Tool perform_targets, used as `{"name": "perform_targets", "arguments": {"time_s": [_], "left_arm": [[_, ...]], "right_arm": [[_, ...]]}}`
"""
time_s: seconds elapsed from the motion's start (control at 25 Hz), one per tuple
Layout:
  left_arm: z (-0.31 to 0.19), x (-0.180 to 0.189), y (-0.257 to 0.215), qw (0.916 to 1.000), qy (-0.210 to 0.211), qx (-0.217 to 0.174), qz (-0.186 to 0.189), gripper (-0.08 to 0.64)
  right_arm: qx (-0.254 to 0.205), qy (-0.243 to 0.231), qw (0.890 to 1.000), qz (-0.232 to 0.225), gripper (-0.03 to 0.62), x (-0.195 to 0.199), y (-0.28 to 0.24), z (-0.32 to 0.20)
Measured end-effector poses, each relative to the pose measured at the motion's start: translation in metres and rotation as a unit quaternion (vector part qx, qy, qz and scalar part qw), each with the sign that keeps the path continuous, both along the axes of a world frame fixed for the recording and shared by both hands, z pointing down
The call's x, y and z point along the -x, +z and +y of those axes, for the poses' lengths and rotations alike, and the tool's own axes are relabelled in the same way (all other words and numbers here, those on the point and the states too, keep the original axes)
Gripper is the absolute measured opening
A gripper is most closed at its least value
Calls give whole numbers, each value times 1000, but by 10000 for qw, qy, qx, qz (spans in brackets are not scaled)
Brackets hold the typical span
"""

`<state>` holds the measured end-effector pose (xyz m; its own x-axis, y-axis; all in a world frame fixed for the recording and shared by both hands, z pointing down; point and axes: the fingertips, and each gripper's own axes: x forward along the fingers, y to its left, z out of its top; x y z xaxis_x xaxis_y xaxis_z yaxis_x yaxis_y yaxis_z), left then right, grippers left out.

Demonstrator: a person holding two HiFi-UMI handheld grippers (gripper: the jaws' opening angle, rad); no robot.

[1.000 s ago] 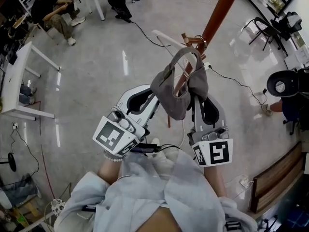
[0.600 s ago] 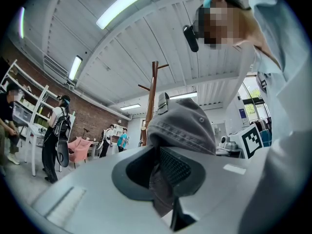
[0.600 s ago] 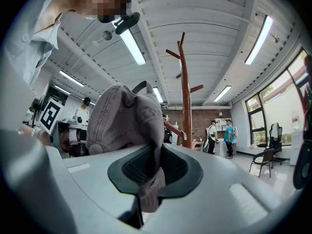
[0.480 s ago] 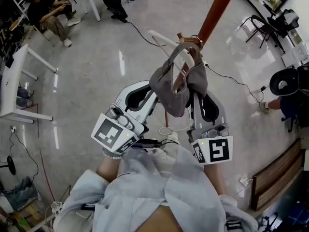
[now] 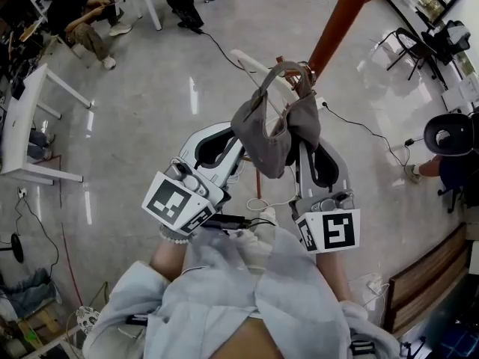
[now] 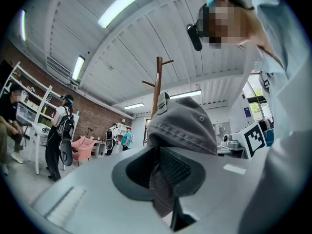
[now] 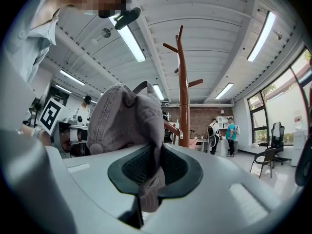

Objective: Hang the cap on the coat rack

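A grey cap hangs between both grippers, just in front of the brown coat rack pole. The cap's back strap loops up close to a wooden peg. My left gripper is shut on the cap's left edge and my right gripper is shut on its right edge. In the left gripper view, cap fabric is pinched between the pads, and the rack rises behind it. The right gripper view shows the cap clamped in the right gripper, left of the rack.
A white table stands at the left and a seated person is at the far left. A black cable runs across the floor by the rack's base. Chairs and another person are at the right.
Both grippers have carried the cap slightly up and toward the rack. Its strap now sits nearer the peg.
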<state>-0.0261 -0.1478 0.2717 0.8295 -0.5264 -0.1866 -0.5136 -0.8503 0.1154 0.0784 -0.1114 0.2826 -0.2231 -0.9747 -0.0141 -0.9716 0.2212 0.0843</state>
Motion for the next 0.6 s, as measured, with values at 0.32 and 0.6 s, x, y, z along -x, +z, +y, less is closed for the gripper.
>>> {"name": "perform_targets", "arguments": {"time_s": [0.32, 0.6], "left_arm": [[-22, -6, 12, 9996, -126, 241, 2, 35], [-39, -17, 21, 9992, -140, 373, -90, 35]], "right_arm": [[218, -120, 9997, 13, 48, -5, 10, -19], [431, -108, 9990, -54, 48, -15, 19, -32]]}}
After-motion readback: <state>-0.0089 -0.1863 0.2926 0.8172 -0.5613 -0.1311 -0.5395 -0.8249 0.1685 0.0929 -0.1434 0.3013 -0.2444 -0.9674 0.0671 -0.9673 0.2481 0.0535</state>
